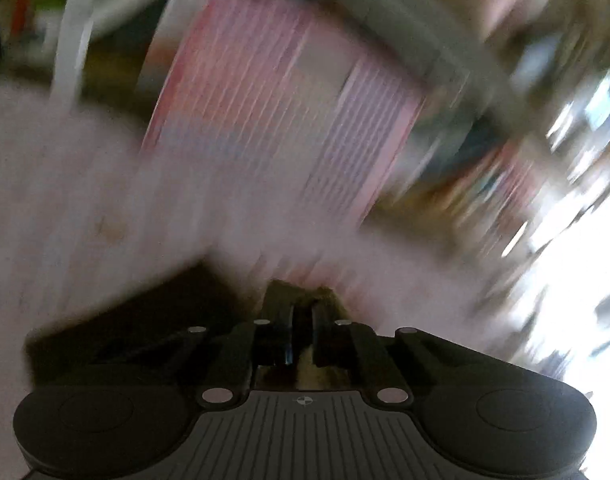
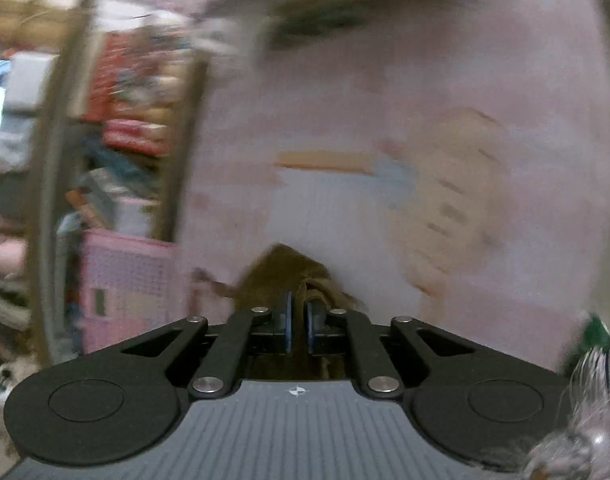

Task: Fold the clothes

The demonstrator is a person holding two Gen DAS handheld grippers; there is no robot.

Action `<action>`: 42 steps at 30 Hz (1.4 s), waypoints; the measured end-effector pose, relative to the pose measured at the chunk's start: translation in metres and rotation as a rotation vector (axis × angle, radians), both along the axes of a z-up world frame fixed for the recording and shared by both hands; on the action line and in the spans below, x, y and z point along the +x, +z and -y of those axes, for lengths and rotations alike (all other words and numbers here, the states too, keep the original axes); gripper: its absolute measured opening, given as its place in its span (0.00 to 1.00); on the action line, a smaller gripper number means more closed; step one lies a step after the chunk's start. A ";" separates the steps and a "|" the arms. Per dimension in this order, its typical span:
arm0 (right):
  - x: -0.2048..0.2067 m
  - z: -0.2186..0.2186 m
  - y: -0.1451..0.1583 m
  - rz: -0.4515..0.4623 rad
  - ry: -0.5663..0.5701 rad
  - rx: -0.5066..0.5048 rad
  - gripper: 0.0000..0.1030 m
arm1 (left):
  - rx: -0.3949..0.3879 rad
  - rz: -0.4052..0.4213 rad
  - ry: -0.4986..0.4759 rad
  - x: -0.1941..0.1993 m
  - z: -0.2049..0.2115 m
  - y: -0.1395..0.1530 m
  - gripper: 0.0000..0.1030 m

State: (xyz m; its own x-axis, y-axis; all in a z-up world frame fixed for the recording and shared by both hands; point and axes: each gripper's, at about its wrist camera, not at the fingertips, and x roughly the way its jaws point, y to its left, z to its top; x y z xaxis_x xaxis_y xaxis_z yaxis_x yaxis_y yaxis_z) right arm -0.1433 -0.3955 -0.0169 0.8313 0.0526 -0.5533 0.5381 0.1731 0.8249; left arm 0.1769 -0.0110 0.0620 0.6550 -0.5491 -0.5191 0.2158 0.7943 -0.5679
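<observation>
Brown cloth soft, limp, light; pinched at edge in right gripper; left gripper nearly closed, grip unclear through blur; hold corners

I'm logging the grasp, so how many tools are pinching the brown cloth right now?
2. The left tool and the right tool each pinch brown cloth between nearly closed jaws; blur hides whether it is one garment.

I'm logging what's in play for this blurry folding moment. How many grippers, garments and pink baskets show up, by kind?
Grippers: 2, the left gripper and the right gripper
Brown garment: 1, pinched by the right gripper
Pale pink cloth: 1
Pink basket: 1
Total: 5
</observation>
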 end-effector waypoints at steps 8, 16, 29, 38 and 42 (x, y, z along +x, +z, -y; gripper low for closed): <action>0.019 0.012 0.091 0.545 0.012 -0.107 0.06 | -0.319 0.604 0.059 -0.115 -0.120 0.105 0.00; 0.004 -0.002 -0.032 0.003 0.029 0.053 0.06 | 0.060 -0.008 0.203 -0.188 -0.172 -0.063 0.00; 0.003 -0.006 -0.029 -0.052 0.037 0.001 0.09 | 0.059 -0.048 0.028 -0.131 -0.095 -0.062 0.27; -0.040 0.015 -0.024 -0.047 -0.094 0.000 0.43 | 0.024 -0.183 0.081 -0.096 -0.064 -0.084 0.49; -0.039 0.013 -0.009 -0.054 -0.055 -0.090 0.43 | -0.046 -0.275 0.157 -0.085 -0.071 -0.099 0.63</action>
State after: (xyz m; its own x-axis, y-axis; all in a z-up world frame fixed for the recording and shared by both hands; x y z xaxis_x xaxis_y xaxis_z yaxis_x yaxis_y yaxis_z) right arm -0.1827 -0.4087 -0.0261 0.8005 -0.0439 -0.5977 0.5919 0.2144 0.7770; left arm 0.0921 0.0603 -0.0370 0.5721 -0.4796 -0.6653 -0.0738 0.7778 -0.6242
